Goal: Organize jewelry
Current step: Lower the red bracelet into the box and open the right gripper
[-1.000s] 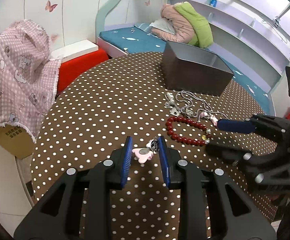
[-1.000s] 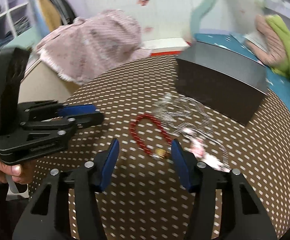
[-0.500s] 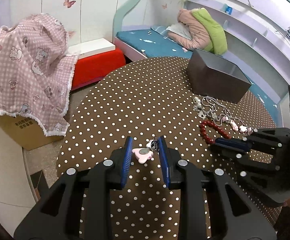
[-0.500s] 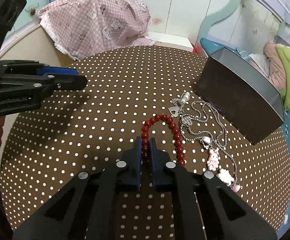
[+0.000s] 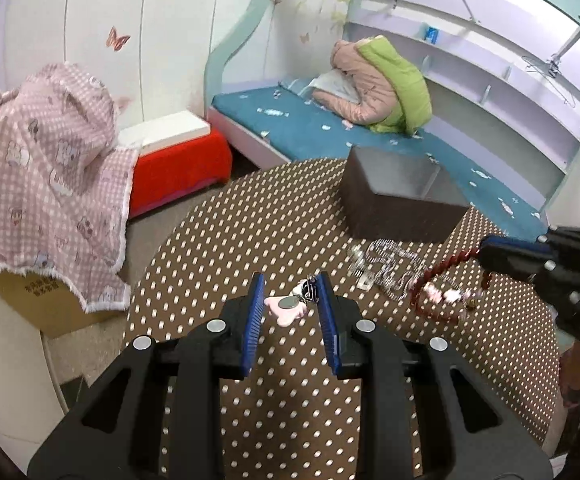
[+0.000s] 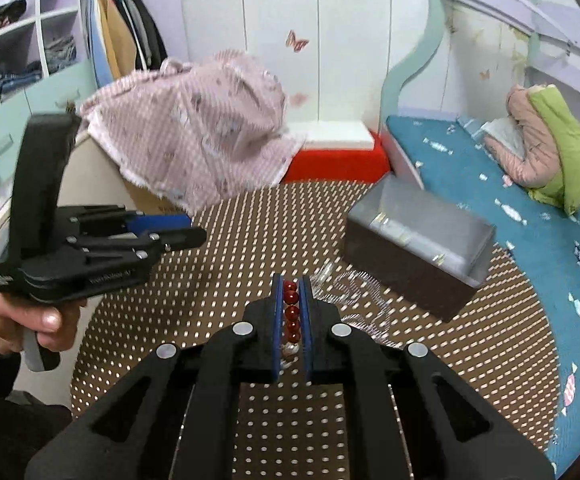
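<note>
Squeezing the red beads tight now in the right tongs, with the blue pads pressing on both sides. Lifting them up off the tabletop, in front of the dark box and a little to its right. Letting the rest of the bead loop hang down and swing, all blurry, over the silver chains. Leaving those chains lying on the tabletop just in front of the box.

Gripping the pink charm in the left tongs, up in the air, well in front of the box and to its left.

Looking like a good catch: probably getting ready to carry both things over to the open box and drop them in. Needing care, maybe, with the swinging loop so close to the chains.

Differing from a second ago: then holding the right tongs wide open around the beads, lying flat in front of the box; now clamping shut on them and rising. Keeping the same grip on the charm, only higher.
</note>
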Demonstrator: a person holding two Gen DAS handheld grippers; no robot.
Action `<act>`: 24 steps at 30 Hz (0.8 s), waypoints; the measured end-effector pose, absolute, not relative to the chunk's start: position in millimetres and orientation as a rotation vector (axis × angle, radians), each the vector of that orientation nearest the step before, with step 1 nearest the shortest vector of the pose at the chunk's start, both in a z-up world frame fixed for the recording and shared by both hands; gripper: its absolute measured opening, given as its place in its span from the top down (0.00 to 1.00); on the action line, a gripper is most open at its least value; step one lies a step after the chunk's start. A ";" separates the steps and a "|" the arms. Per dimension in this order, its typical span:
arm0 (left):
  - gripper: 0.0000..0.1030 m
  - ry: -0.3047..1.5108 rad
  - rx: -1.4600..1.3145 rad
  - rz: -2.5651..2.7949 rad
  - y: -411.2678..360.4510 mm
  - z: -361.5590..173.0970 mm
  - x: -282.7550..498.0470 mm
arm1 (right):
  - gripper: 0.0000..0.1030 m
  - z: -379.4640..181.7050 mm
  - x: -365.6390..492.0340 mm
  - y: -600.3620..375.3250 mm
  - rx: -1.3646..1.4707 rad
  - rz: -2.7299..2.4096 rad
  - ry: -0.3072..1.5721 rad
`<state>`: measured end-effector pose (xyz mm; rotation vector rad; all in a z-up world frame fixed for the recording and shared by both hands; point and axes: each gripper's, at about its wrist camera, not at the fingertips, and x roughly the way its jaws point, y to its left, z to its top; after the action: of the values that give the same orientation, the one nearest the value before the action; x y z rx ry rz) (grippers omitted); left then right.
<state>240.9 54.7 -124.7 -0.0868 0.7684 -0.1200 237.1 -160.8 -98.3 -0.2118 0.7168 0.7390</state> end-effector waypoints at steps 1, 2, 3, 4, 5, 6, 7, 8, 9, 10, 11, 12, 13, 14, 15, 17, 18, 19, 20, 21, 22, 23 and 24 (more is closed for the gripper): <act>0.75 0.760 -0.083 -0.128 52.2 -120.4 243.6 | 0.94 -93.2 238.1 -162.7 -0.207 0.734 0.706; 0.75 0.751 -0.080 -0.135 50.8 -116.4 246.0 | 0.94 -86.0 239.7 -166.5 -0.200 0.726 0.691; 0.75 0.743 -0.075 -0.141 48.2 -112.1 248.7 | 0.94 -80.6 241.2 -170.5 -0.195 0.718 0.679; 0.75 0.731 -0.068 -0.148 45.4 -107.0 251.8 | 0.94 -76.4 242.6 -173.5 -0.191 0.711 0.669; 0.75 0.721 -0.061 -0.154 42.0 -102.6 254.2 | 0.94 -70.7 245.1 -177.1 -0.189 0.701 0.657; 0.75 0.711 -0.053 -0.163 38.6 -97.6 257.8 | 0.94 -67.3 246.9 -180.4 -0.189 0.693 0.647; 0.75 0.704 -0.046 -0.169 36.0 -93.6 261.0 | 0.94 -61.1 250.1 -184.5 -0.188 0.681 0.632; 0.75 0.692 -0.035 -0.176 32.4 -88.0 265.5 | 0.94 -55.5 253.0 -187.6 -0.186 0.672 0.619; 0.75 0.679 -0.025 -0.183 28.3 -82.5 270.0 | 0.94 -49.9 256.6 -191.1 -0.183 0.662 0.606; 0.75 0.671 -0.020 -0.189 25.6 -78.7 273.0 | 0.94 -47.9 260.2 -192.3 -0.181 0.653 0.597; 0.75 0.659 -0.018 -0.197 22.0 -72.8 279.0 | 0.94 -42.9 264.6 -195.0 -0.176 0.643 0.587; 0.75 0.652 -0.018 -0.204 19.4 -68.4 283.6 | 0.94 -41.0 266.9 -195.6 -0.173 0.638 0.581; 0.75 0.644 -0.019 -0.216 15.4 -63.1 289.9 | 0.94 -37.1 271.7 -197.4 -0.170 0.629 0.572; 0.75 0.639 -0.017 -0.223 13.5 -59.7 294.3 | 0.94 -34.7 275.2 -199.1 -0.168 0.623 0.568; 0.75 0.633 -0.015 -0.232 9.6 -55.7 299.9 | 0.94 -32.6 279.1 -200.2 -0.167 0.617 0.564; 0.75 0.625 -0.013 -0.249 2.7 -48.2 311.1 | 0.94 -26.6 288.6 -202.4 -0.164 0.601 0.555; 0.75 0.623 -0.014 -0.260 -0.2 -45.0 316.3 | 0.94 -24.9 291.5 -204.1 -0.162 0.597 0.552; 0.75 0.621 -0.020 -0.273 -3.1 -40.8 323.7 | 0.94 -22.2 296.8 -205.3 -0.159 0.591 0.549; 0.75 0.619 -0.025 -0.281 -5.6 -38.2 329.3 | 0.94 -20.1 302.0 -206.3 -0.156 0.586 0.548; 0.75 0.620 -0.029 -0.292 -9.0 -35.1 335.9 | 0.94 -18.9 307.1 -207.1 -0.153 0.579 0.549; 0.75 0.623 -0.034 -0.306 -12.6 -32.1 343.0 | 0.94 -18.6 310.5 -207.5 -0.152 0.574 0.550; 0.75 0.624 -0.040 -0.316 -15.9 -29.5 347.3 | 0.94 -18.7 315.6 -208.2 -0.147 0.569 0.554; 0.75 0.626 -0.044 -0.325 -19.2 -27.7 353.4 | 0.94 -19.3 320.4 -209.5 -0.138 0.571 0.559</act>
<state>353.4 -19.2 -27.7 -0.0438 0.6259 -0.3251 320.4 -209.5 -19.3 -0.1382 0.5593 0.5705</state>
